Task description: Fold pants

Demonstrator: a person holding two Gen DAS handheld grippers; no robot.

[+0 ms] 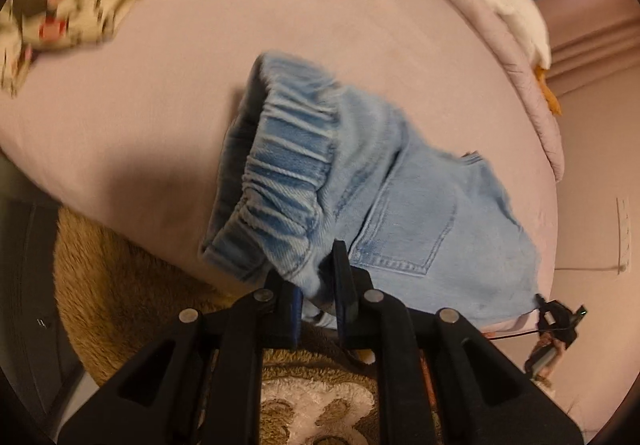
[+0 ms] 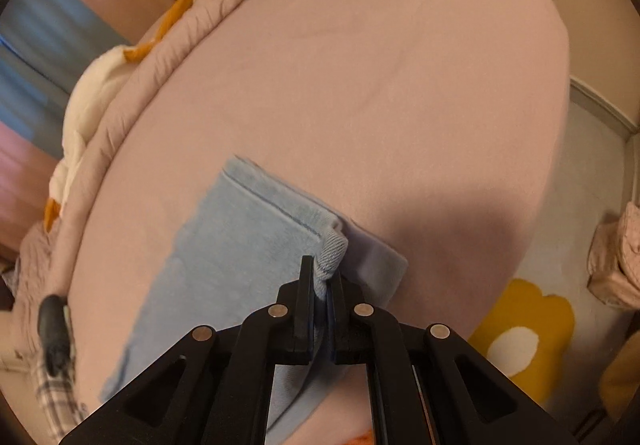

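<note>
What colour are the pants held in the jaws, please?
Light blue denim pants, clearest in the left wrist view.

Pink bed sheet (image 1: 320, 5) fills frame centre; brown fuzzy rug (image 1: 120, 285) lower left; yellow flower mat (image 2: 528, 333) lower right; beige wall (image 1: 592, 165) right.

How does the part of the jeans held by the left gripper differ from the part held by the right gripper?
The left gripper pinches the jeans at the waist, where the elastic waistband is gathered and ribbed; the right gripper pinches a flat hemmed corner. A back pocket shows near the left grip; none shows near the right. Both parts are light blue denim, and both grippers are shut on the cloth above the pink bed.
</note>
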